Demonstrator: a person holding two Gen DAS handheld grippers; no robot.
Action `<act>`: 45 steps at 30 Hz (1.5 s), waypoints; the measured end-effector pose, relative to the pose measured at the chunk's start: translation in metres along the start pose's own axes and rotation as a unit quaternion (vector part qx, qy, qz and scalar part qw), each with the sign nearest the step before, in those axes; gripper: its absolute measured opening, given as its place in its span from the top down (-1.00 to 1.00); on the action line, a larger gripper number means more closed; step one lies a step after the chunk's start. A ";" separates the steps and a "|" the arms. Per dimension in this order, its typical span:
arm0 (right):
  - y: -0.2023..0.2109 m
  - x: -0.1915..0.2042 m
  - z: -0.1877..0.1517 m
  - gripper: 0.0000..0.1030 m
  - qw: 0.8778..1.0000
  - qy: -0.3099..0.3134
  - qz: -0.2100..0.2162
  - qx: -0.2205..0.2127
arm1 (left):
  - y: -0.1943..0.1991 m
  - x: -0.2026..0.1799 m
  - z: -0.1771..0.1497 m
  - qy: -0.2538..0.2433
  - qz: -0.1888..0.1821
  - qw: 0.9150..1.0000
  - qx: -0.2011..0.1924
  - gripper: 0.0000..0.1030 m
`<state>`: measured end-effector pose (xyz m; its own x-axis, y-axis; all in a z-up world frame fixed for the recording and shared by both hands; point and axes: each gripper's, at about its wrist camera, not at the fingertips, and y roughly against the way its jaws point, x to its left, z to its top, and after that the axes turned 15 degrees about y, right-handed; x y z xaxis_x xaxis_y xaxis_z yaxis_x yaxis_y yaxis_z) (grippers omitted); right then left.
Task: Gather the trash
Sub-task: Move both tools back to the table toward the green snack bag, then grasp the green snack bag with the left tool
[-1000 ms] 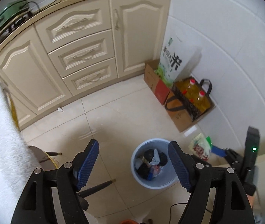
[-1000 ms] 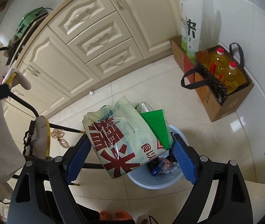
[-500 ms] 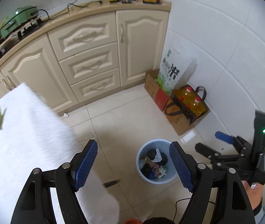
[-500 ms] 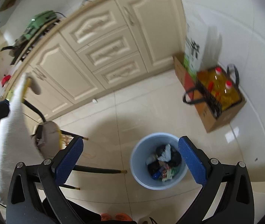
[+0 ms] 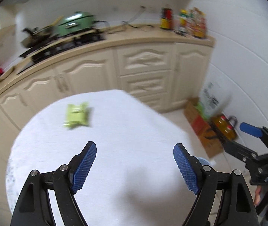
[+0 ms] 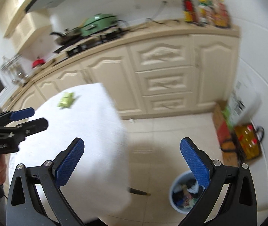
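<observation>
A green packet (image 5: pixel 76 115) (image 6: pixel 66 99) lies on the white-clothed table (image 5: pixel 124 131) (image 6: pixel 88 124), toward its far side. My left gripper (image 5: pixel 134 150) hovers over the near part of the table; its jaws are opening and nothing is between them. My right gripper (image 6: pixel 132 145) stands open wide and empty, over the table's right edge and the floor. The blue trash bin (image 6: pixel 172 197), holding mixed rubbish, sits on the floor below the right finger; only a sliver of the bin (image 5: pixel 202 161) shows in the left wrist view. Each camera sees the other gripper (image 5: pixel 241 139) (image 6: pixel 34 119).
Cream cabinets (image 6: pixel 160 79) line the far wall under a counter with a stove, a green pot (image 5: pixel 75 23) and bottles (image 6: pixel 205 11). A box of oil bottles (image 6: pixel 247 143) and a rice bag (image 5: pixel 213 99) stand by the right wall. A dark chair leg (image 6: pixel 139 192) pokes out beside the bin.
The right gripper let go of the plastic bags over the bin and opened wide. Both grippers then rose and swung up from the bin to the table with the green packet.
</observation>
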<state>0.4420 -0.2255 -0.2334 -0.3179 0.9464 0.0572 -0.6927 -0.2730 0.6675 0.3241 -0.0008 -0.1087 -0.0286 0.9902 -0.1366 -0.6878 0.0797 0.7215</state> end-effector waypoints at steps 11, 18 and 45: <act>-0.106 0.083 0.071 -1.00 0.998 0.029 0.049 0.016 | -0.053 0.105 0.044 0.083 0.055 0.995 0.009 -0.64; -0.164 0.091 0.111 -1.00 0.998 0.012 0.054 0.037 | -0.137 0.120 0.065 0.081 0.053 0.995 0.032 -0.61; -0.276 0.106 0.137 -0.99 0.972 -0.103 0.177 0.116 | -0.211 0.171 0.073 0.106 -0.038 0.992 0.054 0.88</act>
<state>0.6878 -0.0264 -0.3097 -0.3569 0.8214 0.4449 -0.3920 -0.5640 0.7268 0.5176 0.1598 -0.2345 -0.1402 0.9352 -0.3251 -0.6124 0.1761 0.7707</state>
